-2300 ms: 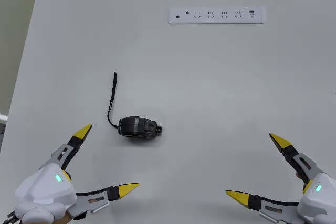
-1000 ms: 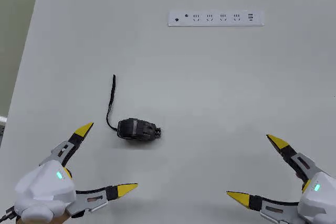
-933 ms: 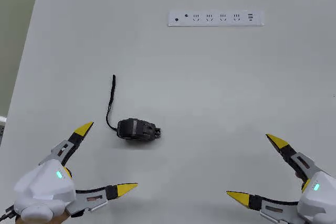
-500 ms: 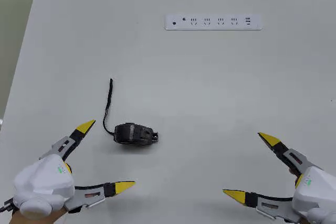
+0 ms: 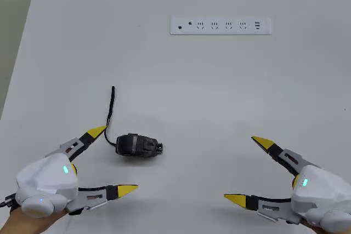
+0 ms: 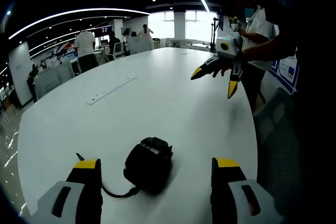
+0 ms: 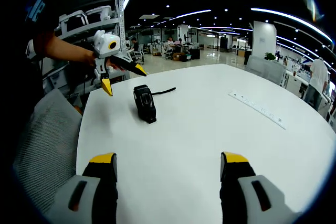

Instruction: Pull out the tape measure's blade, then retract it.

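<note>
**Two claws spread wide, tape measure untouched on the bench**

Both claws are low in the head view, and both are wide open. The left claw [image 5: 113, 160] has its yellow-tipped jaws far apart with nothing between them. Over on the other side the right claw [image 5: 247, 169] is just the same, gaping and holding nothing.

And there's the tape measure [image 5: 137, 145], a dark, compact case lying on the white bench [image 5: 219, 91]. It's just beyond the left claw's upper jaw tip and well apart from the right claw. The blade is not yet drawn. A black strap [image 5: 111, 110] runs off the case's left end, curls past that jaw tip and trails away towards the far side of the bench.

From the left gripper view, the tape measure [image 6: 149, 163] sits right ahead, lined up in the gap between the two jaws, though neither jaw touches it. Farther off, up and to the right, the right claw [image 6: 213, 85] hangs above the bench in a person's hand, its jaws parted.

Switch to the right gripper view and the tape measure [image 7: 145, 102] lies well ahead and to the left. Its strap [image 7: 163, 92] stretches away from it across the bench. The left claw [image 7: 124, 80] hovers just beside the case, gripped by a hand, its tips spread.

Far across the bench a white power strip [image 5: 220, 26] lies flat, well clear of everything.
</note>
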The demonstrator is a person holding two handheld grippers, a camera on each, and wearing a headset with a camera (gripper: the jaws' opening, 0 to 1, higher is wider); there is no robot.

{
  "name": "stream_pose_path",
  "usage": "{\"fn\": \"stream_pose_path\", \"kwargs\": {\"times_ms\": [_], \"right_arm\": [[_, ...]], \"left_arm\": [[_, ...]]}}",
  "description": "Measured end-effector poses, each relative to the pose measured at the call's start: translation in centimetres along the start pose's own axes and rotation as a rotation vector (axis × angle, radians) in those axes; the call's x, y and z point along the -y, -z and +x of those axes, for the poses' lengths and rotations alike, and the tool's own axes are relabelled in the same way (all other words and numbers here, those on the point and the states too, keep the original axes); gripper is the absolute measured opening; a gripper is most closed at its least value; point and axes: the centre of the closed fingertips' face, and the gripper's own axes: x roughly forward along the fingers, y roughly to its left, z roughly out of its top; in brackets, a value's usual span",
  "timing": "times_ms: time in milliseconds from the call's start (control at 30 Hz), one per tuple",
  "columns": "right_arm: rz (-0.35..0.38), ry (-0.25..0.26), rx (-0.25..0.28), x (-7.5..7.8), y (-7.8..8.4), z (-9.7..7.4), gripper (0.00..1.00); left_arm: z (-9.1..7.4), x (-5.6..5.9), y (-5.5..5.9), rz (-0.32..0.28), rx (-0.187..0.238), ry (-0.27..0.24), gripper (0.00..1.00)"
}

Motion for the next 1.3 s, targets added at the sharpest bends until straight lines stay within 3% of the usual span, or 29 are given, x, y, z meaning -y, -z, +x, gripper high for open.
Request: {"fn": "stream_pose_path", "kwargs": {"times_ms": [467,1300], "right_arm": [[-0.048,-0.063,0.003,0.1,-0.3,2.5,0.75],[-0.124,-0.186,0.002,-0.8,-1.0,7.6,0.59]], "left_arm": [[1.7,-0.2,1.0,0.059,-0.047,0.085,0.68],[4.3,-1.4,3.7,0.227,-0.216,0.237,0.42]]}}
